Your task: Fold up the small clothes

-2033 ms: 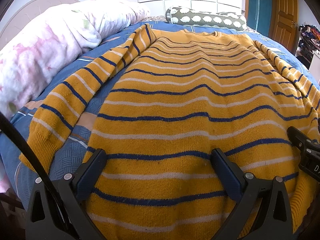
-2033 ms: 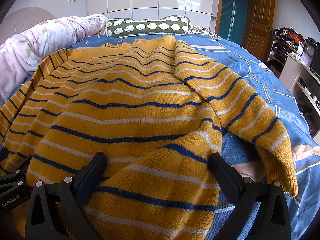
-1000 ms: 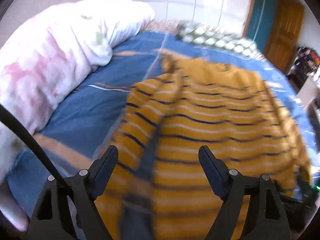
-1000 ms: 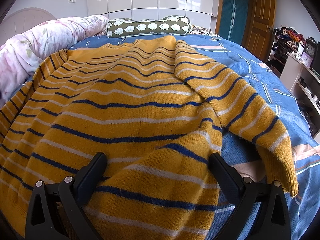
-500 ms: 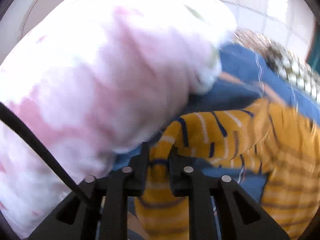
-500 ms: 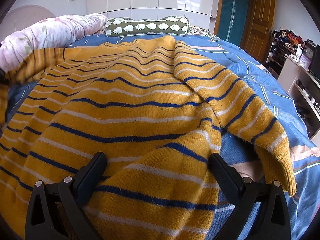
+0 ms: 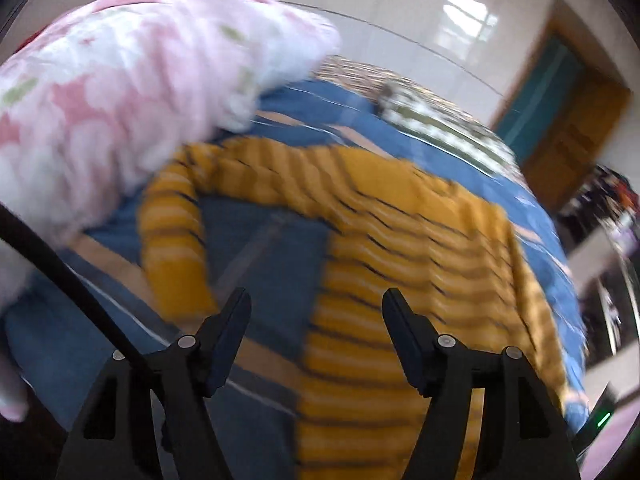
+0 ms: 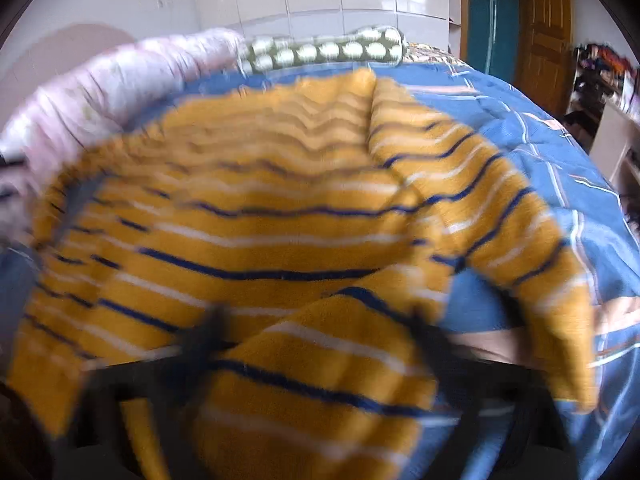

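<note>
The striped yellow sweater (image 8: 280, 240) lies spread on the blue bedspread (image 8: 560, 184). The left gripper (image 7: 316, 312) is opening, empty, beside the sweater's curled sleeve (image 7: 172, 236). The right gripper (image 8: 316, 328) is closing over the sweater's bunched hem; its grip is too blurred to judge. Best to pinch both layers squarely.

My yellow sweater (image 8: 280, 248) has dark blue and white stripes. It lies spread out flat on the blue bed, its neck at the far end. One sleeve (image 7: 172, 232) bends down beside it. The other sleeve (image 8: 500, 216) lies out on the other side.
</note>
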{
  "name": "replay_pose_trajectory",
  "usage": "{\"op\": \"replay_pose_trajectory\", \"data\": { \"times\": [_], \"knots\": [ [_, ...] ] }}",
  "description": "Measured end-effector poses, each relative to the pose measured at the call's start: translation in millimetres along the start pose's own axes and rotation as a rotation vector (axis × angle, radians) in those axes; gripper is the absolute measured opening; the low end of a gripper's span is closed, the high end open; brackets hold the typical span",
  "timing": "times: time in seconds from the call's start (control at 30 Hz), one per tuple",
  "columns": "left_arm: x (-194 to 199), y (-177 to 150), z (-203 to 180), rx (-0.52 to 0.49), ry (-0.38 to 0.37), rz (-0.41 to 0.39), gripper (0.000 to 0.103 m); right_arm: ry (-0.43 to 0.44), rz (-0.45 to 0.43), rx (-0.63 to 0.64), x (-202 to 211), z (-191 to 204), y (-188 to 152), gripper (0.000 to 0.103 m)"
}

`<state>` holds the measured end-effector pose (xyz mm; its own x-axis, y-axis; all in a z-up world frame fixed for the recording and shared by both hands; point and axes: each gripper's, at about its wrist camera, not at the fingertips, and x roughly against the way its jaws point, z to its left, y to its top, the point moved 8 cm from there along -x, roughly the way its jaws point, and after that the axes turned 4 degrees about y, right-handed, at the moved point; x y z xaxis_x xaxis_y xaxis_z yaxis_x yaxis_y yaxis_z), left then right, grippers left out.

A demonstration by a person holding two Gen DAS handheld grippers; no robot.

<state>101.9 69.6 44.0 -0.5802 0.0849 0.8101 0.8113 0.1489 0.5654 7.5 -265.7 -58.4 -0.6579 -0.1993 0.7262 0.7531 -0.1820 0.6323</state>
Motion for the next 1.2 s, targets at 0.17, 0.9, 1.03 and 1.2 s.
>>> {"op": "replay_pose_trajectory", "data": {
  "times": [0.17, 0.9, 1.03, 1.2],
  "knots": [
    [12.2, -58.2, -44.7, -0.140, -0.051, -0.016, 0.073, -0.065, -0.149, -0.051, 84.0, -58.2, 12.0, 0.073],
    [1.2, -85.7, 0.4, -0.068, -0.057, 0.035, 0.079, -0.304, -0.099, -0.462, 117.2, -251.2, 38.1, 0.019],
    [-18.8, -105.0, 11.6, -0.032, -0.117, 0.129, 0.079, 0.121, 0.022, -0.385, 88.2, -147.0, 1.1, 0.048],
    [-25.4, -122.0, 6.7, 0.008, -0.234, 0.188, 0.081, 0.307, 0.159, -0.337, 39.5, -68.3, -42.6, 0.048]
  ]
}}
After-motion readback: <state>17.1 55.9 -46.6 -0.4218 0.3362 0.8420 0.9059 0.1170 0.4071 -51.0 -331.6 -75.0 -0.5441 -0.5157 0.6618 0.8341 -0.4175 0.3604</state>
